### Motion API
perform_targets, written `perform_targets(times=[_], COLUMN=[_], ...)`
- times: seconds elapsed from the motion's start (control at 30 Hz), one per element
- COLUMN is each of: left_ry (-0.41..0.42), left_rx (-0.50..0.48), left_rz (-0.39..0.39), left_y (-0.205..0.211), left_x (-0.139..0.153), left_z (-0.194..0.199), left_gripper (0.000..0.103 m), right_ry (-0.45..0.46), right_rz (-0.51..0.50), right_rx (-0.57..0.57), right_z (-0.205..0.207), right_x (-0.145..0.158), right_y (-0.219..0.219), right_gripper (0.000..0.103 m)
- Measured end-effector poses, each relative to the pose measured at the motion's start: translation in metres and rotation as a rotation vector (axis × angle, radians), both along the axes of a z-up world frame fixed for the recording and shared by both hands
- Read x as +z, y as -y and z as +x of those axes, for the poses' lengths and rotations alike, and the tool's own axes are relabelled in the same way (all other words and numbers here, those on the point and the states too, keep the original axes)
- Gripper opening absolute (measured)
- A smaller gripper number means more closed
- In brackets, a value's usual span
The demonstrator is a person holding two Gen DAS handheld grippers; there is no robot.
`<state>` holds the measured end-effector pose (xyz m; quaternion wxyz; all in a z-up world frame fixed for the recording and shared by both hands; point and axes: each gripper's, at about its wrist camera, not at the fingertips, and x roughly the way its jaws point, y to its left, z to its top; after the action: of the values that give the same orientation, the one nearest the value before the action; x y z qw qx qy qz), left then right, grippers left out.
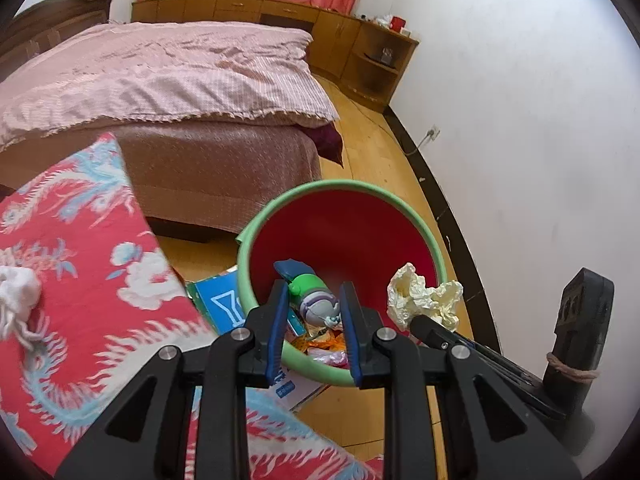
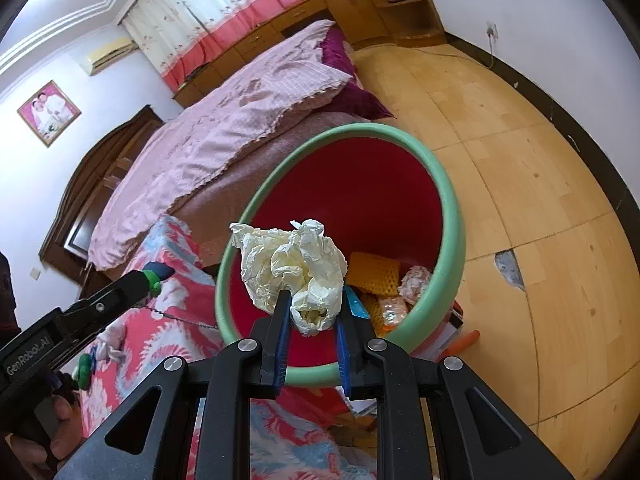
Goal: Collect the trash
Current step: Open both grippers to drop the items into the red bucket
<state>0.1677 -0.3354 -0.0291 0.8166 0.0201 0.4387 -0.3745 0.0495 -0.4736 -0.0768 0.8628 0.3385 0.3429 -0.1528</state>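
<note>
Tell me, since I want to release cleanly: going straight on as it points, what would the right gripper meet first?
Probably the bin's red inner wall. The right gripper, shut on the crumpled paper, points into the green-rimmed bin, with wrappers lower inside. Depth is uncertain.

Each claw (image 1: 314, 312) (image 2: 310, 320) has black angular arms with triangular cut-outs, silver round screws and blue finger pads (image 2: 283, 340); one body reads "GenRobot.AI" in white.

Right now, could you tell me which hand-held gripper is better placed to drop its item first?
Probably the left hand-held gripper: its toy hangs over the bin, while the right's crumpled paper sits near the rim.
</note>
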Motion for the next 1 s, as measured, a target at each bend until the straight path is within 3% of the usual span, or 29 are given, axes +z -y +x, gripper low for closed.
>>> perform_targets(times=[0.27, 0.37, 0.47, 1.0], left_ry=[0.008, 0.019, 0.01, -0.015], left_rx=[-0.023, -0.02, -0.011, 0.075], left_rz=[0.021, 0.027, 0.028, 0.011], left_y=[0.018, 0.02, 0.019, -0.016], left_x=[-0.012, -0.013, -0.015, -0.012], left_z=[0.004, 0.004, 0.006, 0.006], left_gripper=[0.026, 0.035, 0.035, 0.036], right_ry=[-0.027, -0.036, -0.042, -0.017], right_rz=[0.004, 0.016, 0.021, 0.01], right_rx=[-0.034, -0.046, -0.05, -0.058], right_z=[0.002, 0.002, 0.003, -0.003], right_x=[-0.01, -0.012, -0.014, -0.004], right_y=[0.014, 0.017, 0.017, 0.006], right_gripper=[0.023, 0.026, 0.026, 0.026])
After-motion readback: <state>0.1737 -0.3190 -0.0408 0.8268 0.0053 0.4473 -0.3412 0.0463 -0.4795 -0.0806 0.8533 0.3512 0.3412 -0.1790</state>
